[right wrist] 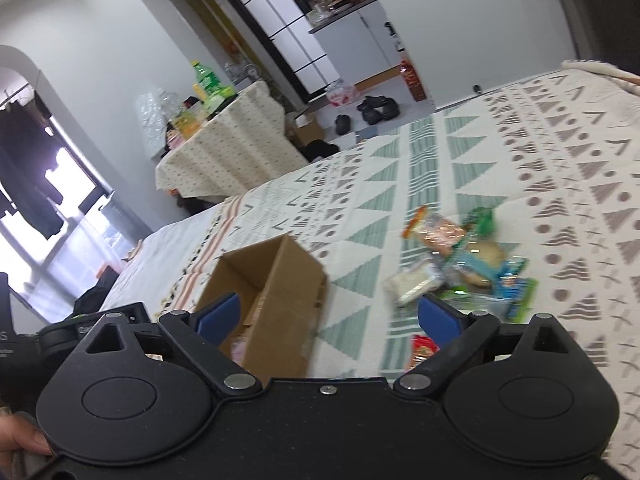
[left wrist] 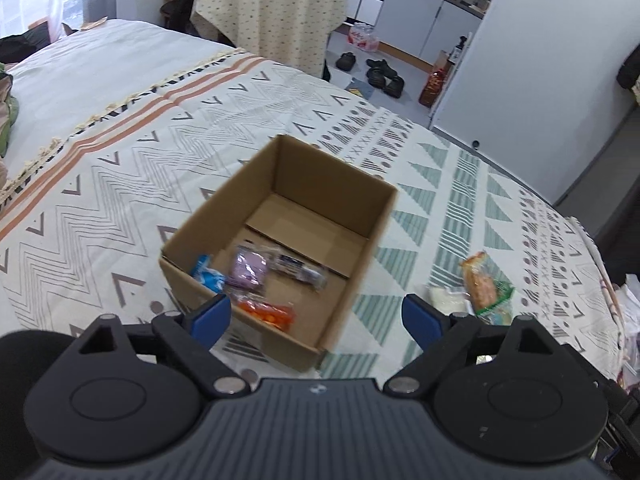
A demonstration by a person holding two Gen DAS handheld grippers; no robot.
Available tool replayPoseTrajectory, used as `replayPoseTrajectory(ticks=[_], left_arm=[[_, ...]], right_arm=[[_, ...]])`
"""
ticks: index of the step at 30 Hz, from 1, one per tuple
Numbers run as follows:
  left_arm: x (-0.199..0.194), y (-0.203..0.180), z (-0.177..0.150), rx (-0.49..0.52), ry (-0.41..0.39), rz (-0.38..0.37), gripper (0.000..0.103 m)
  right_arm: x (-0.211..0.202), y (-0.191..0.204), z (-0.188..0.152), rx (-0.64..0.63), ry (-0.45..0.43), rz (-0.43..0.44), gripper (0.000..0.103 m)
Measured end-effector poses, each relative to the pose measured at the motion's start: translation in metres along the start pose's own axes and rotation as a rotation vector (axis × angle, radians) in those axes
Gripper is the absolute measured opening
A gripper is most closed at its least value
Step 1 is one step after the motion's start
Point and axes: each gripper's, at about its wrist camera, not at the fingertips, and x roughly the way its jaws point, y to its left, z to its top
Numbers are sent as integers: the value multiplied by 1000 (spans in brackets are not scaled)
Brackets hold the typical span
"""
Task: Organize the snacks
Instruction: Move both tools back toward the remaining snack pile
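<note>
Both tools are spread wide and hold nothing. In the left wrist view, we see the left tool [left wrist: 316, 318] at the lower centre of the frame, poised above the near edge of the cardboard box [left wrist: 280, 236]. In the right wrist view, the right tool [right wrist: 328, 316] sits at the lower centre, with the box [right wrist: 272, 304] at lower left and the loose snack pile [right wrist: 460, 264] right of centre.

The box stands upright on the patterned bedspread [left wrist: 120, 184], its top open. We judge this orientation serves as the collection point, allowing packets to be dropped in from above.

Inside the box, at the centre of the left wrist view, we count four packets:
- one blue packet [left wrist: 208, 278] against the left wall;
- one purple packet [left wrist: 250, 270] beside it;
- one dark packet [left wrist: 298, 270] to its right;
- one orange packet [left wrist: 266, 314] nearest the tool.

The far half of the box floor is bare cardboard.

Outside the box, the remaining snacks lie clustered on the bedspread, near the box but apart from it. Motion blur prevents an exact count; we distinguish at least five, including an orange-and-green packet [right wrist: 440, 228] and a white packet [right wrist: 412, 282]. One red packet [right wrist: 422, 350] lies separately, at the lower right beside the right finger.

We judge the task partly complete, with the pile not yet transferred.
</note>
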Motion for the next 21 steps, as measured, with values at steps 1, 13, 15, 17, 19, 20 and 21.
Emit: replayPoseTrajectory(ticks=[1, 13, 15, 17, 19, 20, 21], left_arm=[[-2, -3, -2, 4, 2, -8, 92], [-10, -37, -29, 48, 24, -86, 92], [-10, -42, -35, 56, 30, -92, 92], [-10, -47, -39, 67, 36, -100, 92], [-10, -50, -42, 79, 35, -108, 91], [-10, -51, -44, 84, 36, -109, 91], [-8, -52, -45, 87, 38, -108, 91]], right_arm=[[-4, -4, 0, 2, -5, -6, 96], [-39, -44, -8, 14, 1, -84, 96], [-40, -51, -9, 46, 7, -101, 96], [-41, -58, -11, 70, 11, -105, 95], [-41, -66, -14, 100, 15, -116, 95], [-41, -69, -15, 115, 18, -117, 95], [-40, -72, -15, 126, 21, -114, 95]])
